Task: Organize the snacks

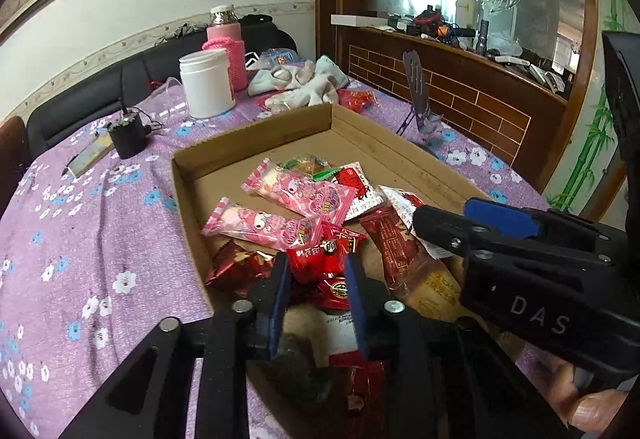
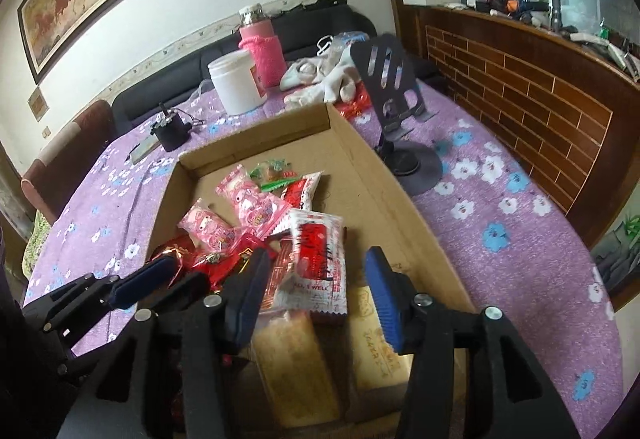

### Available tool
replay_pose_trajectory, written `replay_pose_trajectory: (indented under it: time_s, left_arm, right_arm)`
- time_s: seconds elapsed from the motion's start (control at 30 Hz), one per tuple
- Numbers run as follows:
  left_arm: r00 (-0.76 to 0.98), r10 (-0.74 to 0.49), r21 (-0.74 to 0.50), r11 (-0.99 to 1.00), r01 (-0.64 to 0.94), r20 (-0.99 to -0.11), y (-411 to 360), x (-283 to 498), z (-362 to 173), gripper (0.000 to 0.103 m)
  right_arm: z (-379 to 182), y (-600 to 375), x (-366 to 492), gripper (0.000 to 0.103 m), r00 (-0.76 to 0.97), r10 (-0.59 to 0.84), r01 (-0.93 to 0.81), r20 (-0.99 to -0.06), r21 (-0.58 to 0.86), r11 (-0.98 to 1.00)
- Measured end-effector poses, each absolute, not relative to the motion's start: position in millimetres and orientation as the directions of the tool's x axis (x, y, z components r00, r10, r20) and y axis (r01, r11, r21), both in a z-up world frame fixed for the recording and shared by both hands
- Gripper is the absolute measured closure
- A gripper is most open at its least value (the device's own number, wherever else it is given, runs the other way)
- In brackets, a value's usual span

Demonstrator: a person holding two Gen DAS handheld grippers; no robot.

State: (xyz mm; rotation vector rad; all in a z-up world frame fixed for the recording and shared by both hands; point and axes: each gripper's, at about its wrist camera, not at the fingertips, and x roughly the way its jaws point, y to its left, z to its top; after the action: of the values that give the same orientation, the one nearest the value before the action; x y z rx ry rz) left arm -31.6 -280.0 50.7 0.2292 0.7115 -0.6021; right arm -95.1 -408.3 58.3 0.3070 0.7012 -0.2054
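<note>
Reading "ALL'S WELL" on a red-and-white packet [image 2: 318, 259] in the cardboard box [image 2: 360, 159] on my worktop [image 2: 500, 239], I count two pink packets [image 1: 280, 207]. "DAS" marks my right hand-held gripper [image 2: 316, 287]; it and my left hand-held gripper [image 1: 318, 279] are both released, jaws apart over the snacks.

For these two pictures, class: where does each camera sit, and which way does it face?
Left wrist: on the left gripper, facing down into the cardboard box; right gripper and a fingertip show.
Right wrist: on the right gripper, above the same box; left gripper shows.
Shared: box, pink snack packets, white jar.
</note>
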Motion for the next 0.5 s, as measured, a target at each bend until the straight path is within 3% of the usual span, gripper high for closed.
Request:
replay_pose_trajectory:
  time_s: [0.07,0.17,0.27,0.4,0.5]
  left_arm:
    - [0.613,-0.439,0.003,0.811,0.585,-0.657,-276.2,-36.0,54.9,0.059]
    - [0.633,-0.439,0.021,0.812,0.583,-0.637,-269.9,-45.0,61.3,0.054]
    - [0.652,-0.436,0.035,0.815,0.578,-0.621,-261.0,-55.8,66.4,0.037]
    - [0.673,-0.431,0.035,0.827,0.56,-0.602,-243.8,-69.8,70.4,0.02]
    - [0.68,-0.414,0.032,0.841,0.54,-0.606,-231.3,-75.5,71.2,0.018]
  right_arm:
    - [62.4,-406.9,-100.1,0.039,0.752,-0.091,0.291,-0.653,0.205,0.934]
    - [68.7,-402.1,-110.1,0.035,0.76,-0.115,0.299,-0.64,0.187,0.936]
    - [73.8,-396.2,-121.3,0.026,0.765,-0.131,0.306,-0.631,0.177,0.936]
    - [79.7,-386.8,-134.8,0.023,0.777,-0.143,0.305,-0.613,0.167,0.938]
    - [81.9,-378.5,-140.8,0.023,0.78,-0.15,0.302,-0.608,0.155,0.941]
